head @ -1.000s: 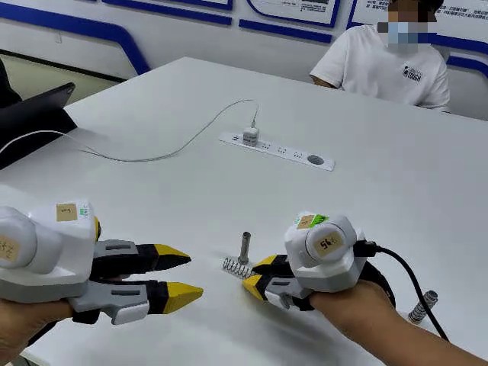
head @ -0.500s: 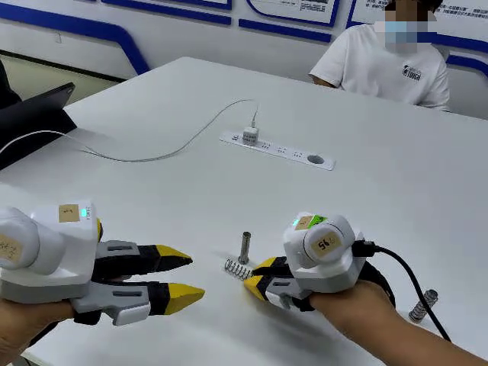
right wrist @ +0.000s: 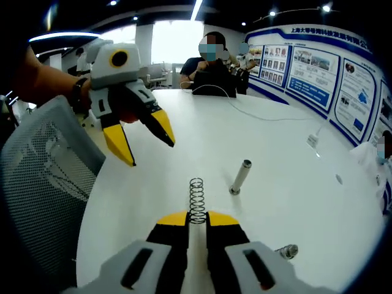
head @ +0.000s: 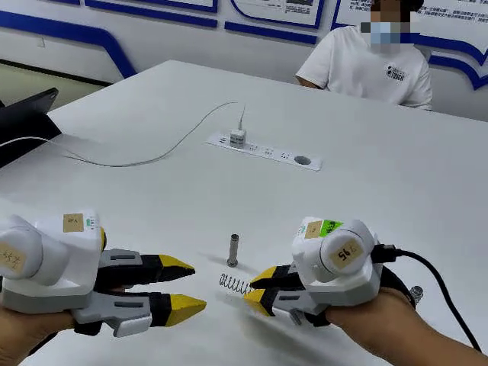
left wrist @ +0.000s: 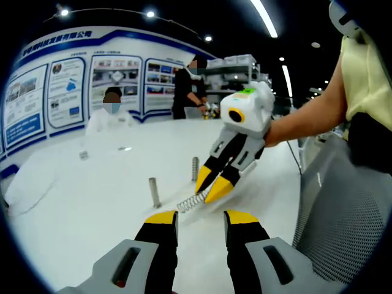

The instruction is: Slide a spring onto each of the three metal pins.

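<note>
spring (right wrist: 196,196) between right gripper (right wrist: 197,219) fingers (right wrist: 174,221)

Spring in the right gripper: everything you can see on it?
The spring is a small silvery metal coil, open-wound. The right gripper pinches one end between its yellow tips; the rest sticks out roughly level, low over the white table. It is not on the upright pin, which stands apart just beyond it. Whether it touches the table is unclear.
</note>
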`<action>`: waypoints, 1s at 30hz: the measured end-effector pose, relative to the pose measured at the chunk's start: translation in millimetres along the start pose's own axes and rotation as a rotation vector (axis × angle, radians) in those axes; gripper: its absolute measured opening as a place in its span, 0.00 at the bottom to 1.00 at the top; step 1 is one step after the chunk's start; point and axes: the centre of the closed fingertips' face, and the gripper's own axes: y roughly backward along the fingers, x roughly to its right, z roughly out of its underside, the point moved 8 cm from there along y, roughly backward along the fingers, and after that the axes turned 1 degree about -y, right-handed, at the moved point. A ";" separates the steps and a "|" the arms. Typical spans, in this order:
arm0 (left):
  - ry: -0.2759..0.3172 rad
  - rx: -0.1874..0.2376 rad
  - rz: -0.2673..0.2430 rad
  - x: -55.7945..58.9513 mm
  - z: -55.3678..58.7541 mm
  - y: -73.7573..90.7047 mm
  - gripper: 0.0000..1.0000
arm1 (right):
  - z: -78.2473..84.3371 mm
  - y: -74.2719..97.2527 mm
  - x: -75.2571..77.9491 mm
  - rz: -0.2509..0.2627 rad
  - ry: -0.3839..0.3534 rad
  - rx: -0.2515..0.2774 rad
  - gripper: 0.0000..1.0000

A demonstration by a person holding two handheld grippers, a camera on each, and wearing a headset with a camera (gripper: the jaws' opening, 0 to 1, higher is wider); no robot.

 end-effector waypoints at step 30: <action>-0.045 -0.015 0.153 25.0 -7.0 -14.7 0.28 | -17.1 39.5 -33.8 -0.207 0.147 0.018 0.12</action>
